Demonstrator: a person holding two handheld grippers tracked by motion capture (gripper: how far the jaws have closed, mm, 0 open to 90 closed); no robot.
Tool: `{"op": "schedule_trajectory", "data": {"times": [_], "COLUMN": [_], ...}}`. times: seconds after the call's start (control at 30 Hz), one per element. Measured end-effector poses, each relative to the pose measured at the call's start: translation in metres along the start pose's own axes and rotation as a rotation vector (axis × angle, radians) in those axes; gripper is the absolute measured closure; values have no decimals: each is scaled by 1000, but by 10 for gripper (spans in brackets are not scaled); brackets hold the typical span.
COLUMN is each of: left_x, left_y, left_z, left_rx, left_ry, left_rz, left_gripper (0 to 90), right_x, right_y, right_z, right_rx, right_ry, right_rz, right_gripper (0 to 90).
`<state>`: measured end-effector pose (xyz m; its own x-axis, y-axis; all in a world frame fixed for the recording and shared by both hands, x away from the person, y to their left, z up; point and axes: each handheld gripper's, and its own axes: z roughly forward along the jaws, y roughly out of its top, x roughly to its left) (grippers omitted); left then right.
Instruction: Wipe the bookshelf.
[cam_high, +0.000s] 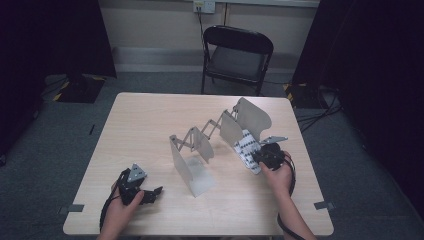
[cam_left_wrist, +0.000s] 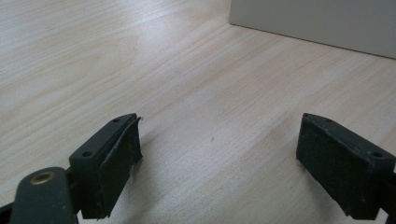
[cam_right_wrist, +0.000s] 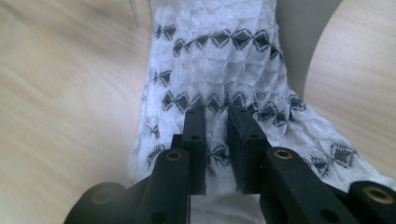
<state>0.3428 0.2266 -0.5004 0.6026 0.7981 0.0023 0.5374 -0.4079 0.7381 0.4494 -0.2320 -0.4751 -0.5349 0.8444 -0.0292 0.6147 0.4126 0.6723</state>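
Both tongs are at the table (cam_high: 150, 115). Left tongs (cam_high: 150, 194) rest near the front edge with jaws spread wide and nothing between them. Right tongs (cam_right_wrist: 215, 140) have their jaws nearly pressed together, pinching a fold of the white cloth with black diamond shapes (cam_right_wrist: 219, 60).

This knitted cloth (cam_high: 248, 150) lies on the table's right side, its far end tucked between two plates of the grey folding rack (cam_high: 220, 132). Its long side runs from the right tongs (cam_high: 257, 159) up and away toward the rack, a bit slanted.

What could go wrong? Only a small bit of cloth is pinched, so it may slip out if pulled fast. The soft knit may also catch on a plate's edge, and a hard tug could drag the light rack or tip it over.
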Motion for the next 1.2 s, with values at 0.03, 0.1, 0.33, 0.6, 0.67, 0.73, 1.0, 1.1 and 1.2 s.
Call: {"op": "schedule_trajectory", "data": {"times": [0.03,0.1,0.33,0.6,0.67,0.73,1.0,1.1,1.2], "left_x": [0,0,0,0,0,0,0,0,0], "left_y": [0,0,0,0,0,0,0,0,0], "left_z": [0,0,0,0,0,0,0,0,0], "left_rx": [0,0,-1,0,-1,-1,-1,-1,0], "left_ry": [0,0,-1,0,0,0,0,0,0], "left_rz": [0,0,-1,1,0,0,0,0,0], "left_gripper": [134,134,134,134,134,134,134,134,134], "right_x": [0,2,2,1,1,2,6,8,7], "right_y": [-1,-4,6,-2,-3,-3,0,1,0], "right_z": [-1,-5,-10,10,11,10,9,9,8], "right_rx": [2,10,-76,-26,-35,-33,-13,-9,-13], "right_ry": [1,-2,-17,-15,-11,1,26,20,20], "right_rz": [2,12,20,43,54,46,39,32,47], "right_gripper": [768,739,492,461,477,578,738,763,780]}}
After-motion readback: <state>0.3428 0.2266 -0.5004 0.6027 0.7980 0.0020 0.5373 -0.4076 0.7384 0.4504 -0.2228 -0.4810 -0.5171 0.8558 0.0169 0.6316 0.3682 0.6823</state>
